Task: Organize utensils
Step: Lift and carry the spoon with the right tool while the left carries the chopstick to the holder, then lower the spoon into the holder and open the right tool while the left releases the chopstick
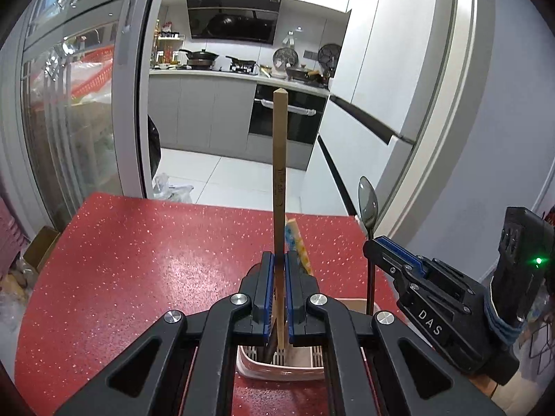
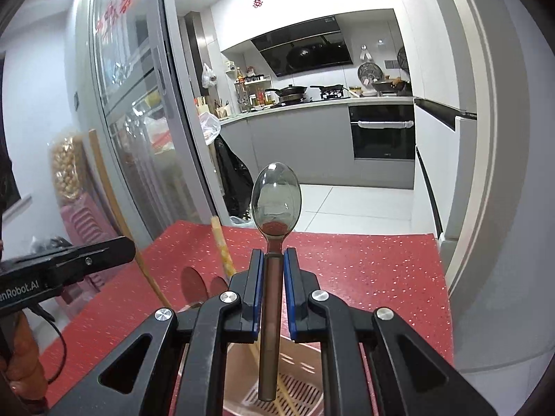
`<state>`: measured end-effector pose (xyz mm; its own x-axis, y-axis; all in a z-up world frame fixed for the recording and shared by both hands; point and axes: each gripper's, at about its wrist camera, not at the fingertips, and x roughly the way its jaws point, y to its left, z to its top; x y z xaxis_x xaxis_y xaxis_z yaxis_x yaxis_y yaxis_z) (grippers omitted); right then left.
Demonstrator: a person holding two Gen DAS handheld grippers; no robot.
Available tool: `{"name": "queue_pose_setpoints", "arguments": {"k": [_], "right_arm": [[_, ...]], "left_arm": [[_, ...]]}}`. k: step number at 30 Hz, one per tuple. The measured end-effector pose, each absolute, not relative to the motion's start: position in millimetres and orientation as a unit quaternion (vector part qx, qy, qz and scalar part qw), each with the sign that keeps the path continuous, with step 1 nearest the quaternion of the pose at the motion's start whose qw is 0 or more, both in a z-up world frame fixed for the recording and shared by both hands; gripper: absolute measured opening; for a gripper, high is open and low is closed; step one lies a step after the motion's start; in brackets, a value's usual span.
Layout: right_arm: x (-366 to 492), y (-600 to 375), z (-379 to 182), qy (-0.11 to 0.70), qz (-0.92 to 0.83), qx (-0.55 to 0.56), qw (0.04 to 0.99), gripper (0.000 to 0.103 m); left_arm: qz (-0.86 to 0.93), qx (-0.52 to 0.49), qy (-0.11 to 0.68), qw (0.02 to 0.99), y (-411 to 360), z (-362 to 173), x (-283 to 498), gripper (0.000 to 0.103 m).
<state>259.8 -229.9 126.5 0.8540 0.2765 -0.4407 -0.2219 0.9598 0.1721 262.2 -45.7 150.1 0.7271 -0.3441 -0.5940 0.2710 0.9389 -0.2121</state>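
Note:
My left gripper (image 1: 278, 260) is shut on a long wooden stick (image 1: 278, 159) that stands upright above the red table (image 1: 145, 260). Below its jaws sits a pink utensil holder (image 1: 274, 369) with a slatted floor, and a patterned utensil handle (image 1: 295, 239) leans out of it. My right gripper (image 2: 274, 260) is shut on the handle of a smoky clear plastic spoon (image 2: 276, 197), bowl up, over the same holder (image 2: 298, 374). The right gripper (image 1: 388, 246) shows at the right of the left wrist view with the spoon (image 1: 368, 204). The left gripper (image 2: 125, 248) shows at the left edge of the right wrist view.
The red speckled table (image 2: 374, 270) ends ahead at a kitchen doorway with a sliding glass door (image 1: 79, 121) on the left. A white fridge (image 1: 392, 79) and a wall stand to the right. A black rubbish bag (image 2: 234, 176) sits on the kitchen floor.

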Motion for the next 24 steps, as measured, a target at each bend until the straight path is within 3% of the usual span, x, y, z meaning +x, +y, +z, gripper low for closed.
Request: {"name": "queue_pose_setpoints", "arguments": {"k": [24], "right_arm": [[254.2, -216.8, 76.8, 0.287, 0.14, 0.002, 0.948, 0.013]], "left_arm": [[-0.125, -0.012, 0.393, 0.911, -58.0, 89.7, 260.0, 0.032]]}}
